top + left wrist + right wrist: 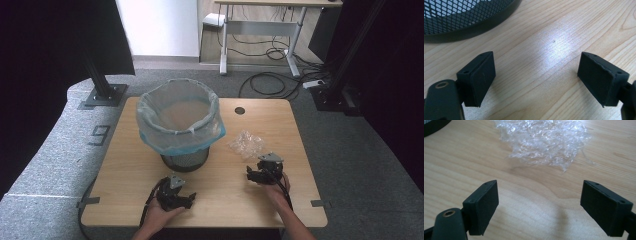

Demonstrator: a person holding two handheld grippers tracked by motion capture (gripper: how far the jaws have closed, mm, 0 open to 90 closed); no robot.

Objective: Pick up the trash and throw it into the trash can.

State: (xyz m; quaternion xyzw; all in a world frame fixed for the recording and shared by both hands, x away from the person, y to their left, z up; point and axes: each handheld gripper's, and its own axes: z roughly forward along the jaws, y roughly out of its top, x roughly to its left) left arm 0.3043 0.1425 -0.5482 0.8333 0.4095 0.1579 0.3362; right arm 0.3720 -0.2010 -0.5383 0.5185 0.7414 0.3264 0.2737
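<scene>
Progress nil, judging by layout: crumpled plastic wrap [246, 144] lies on table [280, 200] at 3 o'clock of lined mesh bin [180, 125]. Right gripper [261, 172] spread, empty, facing wrap. Left gripper [175, 196] spread, idle. Grasp and drop remain.

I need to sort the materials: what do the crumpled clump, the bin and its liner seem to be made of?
Crumpled clump: thin clear plastic film, glossy, with many bright creases. Bin: black metal mesh, probably; open diamond grid above a solid matt band. Liner: thin translucent bluish plastic, folded over the rim.
</scene>
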